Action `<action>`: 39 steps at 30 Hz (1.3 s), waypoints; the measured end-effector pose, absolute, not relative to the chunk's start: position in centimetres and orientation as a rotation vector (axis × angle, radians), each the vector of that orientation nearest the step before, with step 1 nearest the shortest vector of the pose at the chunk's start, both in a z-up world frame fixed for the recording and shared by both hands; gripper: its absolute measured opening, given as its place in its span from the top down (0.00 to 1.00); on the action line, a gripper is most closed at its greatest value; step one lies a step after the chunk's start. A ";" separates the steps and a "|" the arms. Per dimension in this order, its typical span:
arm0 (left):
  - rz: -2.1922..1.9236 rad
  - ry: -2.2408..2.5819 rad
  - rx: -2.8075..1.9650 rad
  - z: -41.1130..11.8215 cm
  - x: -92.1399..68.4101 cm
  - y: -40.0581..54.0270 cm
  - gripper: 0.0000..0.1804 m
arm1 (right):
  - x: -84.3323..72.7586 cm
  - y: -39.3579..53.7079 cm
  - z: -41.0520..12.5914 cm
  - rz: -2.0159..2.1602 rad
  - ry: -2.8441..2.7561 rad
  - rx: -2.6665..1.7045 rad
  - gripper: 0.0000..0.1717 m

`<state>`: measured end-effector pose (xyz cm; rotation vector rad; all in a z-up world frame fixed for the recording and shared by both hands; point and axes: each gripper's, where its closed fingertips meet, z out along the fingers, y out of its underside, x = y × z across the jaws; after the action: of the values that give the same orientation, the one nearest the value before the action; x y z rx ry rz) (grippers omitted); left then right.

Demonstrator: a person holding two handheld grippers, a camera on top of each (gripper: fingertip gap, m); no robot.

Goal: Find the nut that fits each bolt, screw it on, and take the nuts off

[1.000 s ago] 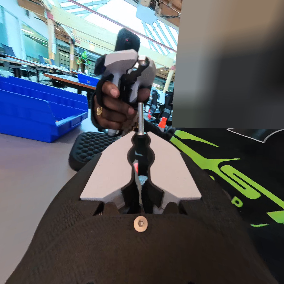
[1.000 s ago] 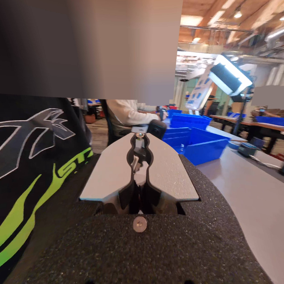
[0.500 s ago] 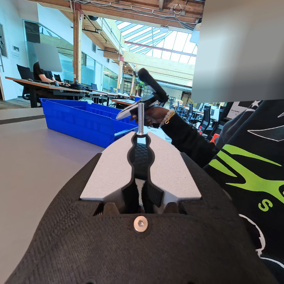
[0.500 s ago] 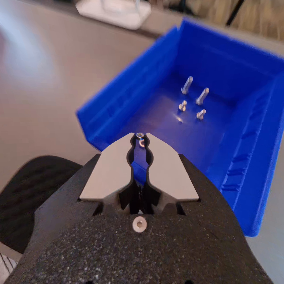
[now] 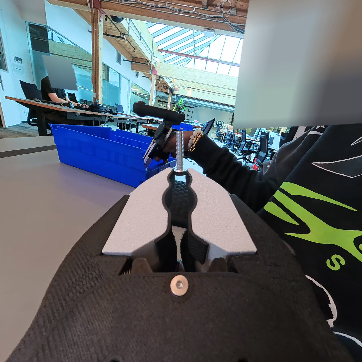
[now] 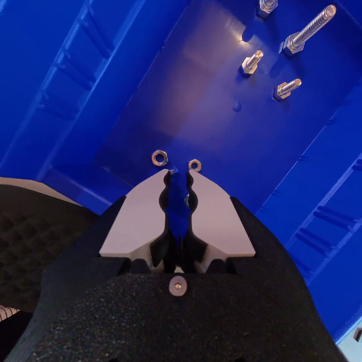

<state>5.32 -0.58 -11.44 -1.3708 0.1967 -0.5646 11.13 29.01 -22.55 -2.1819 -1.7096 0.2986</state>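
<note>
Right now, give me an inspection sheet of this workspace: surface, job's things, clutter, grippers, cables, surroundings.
Surface: grey table, blue bin on it.
Job's things: two loose nuts on the bin floor; bolts standing on their heads farther in.
Clutter: black textured pad beside the bin.
Grippers: left gripper clamps an upright bolt by its head; right gripper open, empty, inside the bin.
Cables: nothing seen.
Surroundings: open office, desks, seated person.

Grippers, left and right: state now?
Left gripper: closed on a silver threaded steel bolt, held upright.
Right gripper: open, holding nothing.
</note>
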 end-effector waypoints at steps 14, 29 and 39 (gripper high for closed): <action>-0.549 0.203 -1.392 -11.8 5.5 -0.4 0.95 | 5.4 14.0 -8.1 1.320 -1.554 -1.272 0.88; -0.519 0.249 -1.434 -12.4 6.2 -0.2 0.95 | 3.8 -2.0 -9.0 1.646 -1.963 -0.887 0.90; -0.466 0.252 -1.436 -12.4 6.2 0.1 0.79 | 4.2 0.5 -8.1 1.560 -1.899 -0.914 0.97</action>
<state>6.15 0.14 -12.44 -1.4362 0.2522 -0.4658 4.23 0.52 -8.10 -0.9141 -1.8993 1.5602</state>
